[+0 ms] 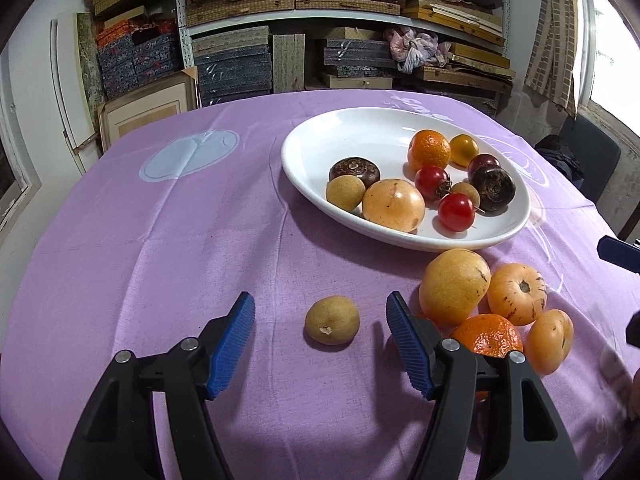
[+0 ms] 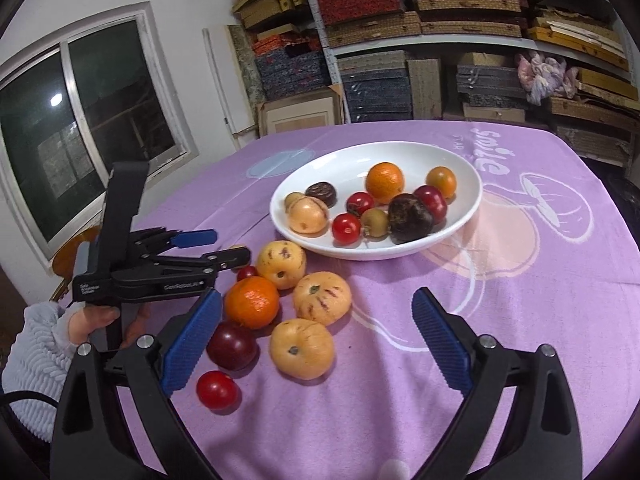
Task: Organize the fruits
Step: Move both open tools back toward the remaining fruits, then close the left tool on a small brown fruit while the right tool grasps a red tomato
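Worktop under a purple cloth (image 1: 160, 264). White oval plate (image 1: 320, 152) sits toward the far side, holding about ten fruits: a mandarin (image 1: 429, 150), two red tomatoes, two dark brown fruits, a large pale yellow fruit (image 1: 393, 205) and several small tan and yellow ones.

Left hand-held gripper (image 1: 320, 344) is released, blue pads apart, with one small tan fruit (image 1: 332, 320) lying on the cloth between the pads, touching neither. No earlier view to compare.

Loose pile just right of it, near the plate's front rim: a yellow fruit (image 1: 454, 282), a striped pale orange fruit (image 1: 517, 294), a second mandarin (image 1: 488, 334) partly behind the right pad, another orange-yellow fruit (image 1: 550, 340).

Right hand-held gripper (image 2: 316, 332) is released wide, nothing gripped. A pale striped fruit (image 2: 302, 348) lies on the cloth between its pads; a dark plum (image 2: 231, 345) sits close by the left pad, a red tomatillo-sized tomato (image 2: 216, 389) nearer still.

A hand (image 2: 86, 322) in a grey fleecy sleeve holds the left tool's grip.
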A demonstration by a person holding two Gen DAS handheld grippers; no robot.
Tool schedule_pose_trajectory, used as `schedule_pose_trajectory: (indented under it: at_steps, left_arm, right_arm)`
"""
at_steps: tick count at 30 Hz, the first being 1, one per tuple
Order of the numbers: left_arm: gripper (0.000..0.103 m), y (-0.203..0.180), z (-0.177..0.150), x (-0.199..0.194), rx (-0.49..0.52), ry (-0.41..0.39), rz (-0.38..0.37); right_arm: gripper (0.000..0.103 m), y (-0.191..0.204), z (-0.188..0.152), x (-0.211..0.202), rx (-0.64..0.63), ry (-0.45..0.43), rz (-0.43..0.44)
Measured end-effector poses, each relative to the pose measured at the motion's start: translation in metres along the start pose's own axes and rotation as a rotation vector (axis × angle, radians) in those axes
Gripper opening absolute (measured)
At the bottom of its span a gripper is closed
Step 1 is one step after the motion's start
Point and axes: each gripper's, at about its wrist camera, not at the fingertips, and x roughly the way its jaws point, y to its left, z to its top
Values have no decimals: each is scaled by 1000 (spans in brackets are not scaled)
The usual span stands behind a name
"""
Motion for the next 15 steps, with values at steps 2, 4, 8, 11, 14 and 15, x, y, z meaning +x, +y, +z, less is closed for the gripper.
schedule_pose_trajectory:
  at_steps: [2,4,8,11,14,15]
  left_arm:
    - [59,-3,0,1,15,5,-6]
    - [49,-5,0,3,27,13,-16]
    - [47,-3,0,7,21,23,-33]
    - [39,1,1,11,4,39,-56]
    - [34,1,1,15,1,57,-71]
    - [34,1,1,15,3,57,-71]
  right_arm:
    - [94,13,-2,2,-46,22,31]
    - [94,24,-5,4,-85,43,53]
    - [94,43,-10,6,-145,72,103]
    - [94,52,-13,7,-169,94,131]
    - [94,59,-18,11,-185,127,146]
    - [94,60,-18,12,-190,135,147]
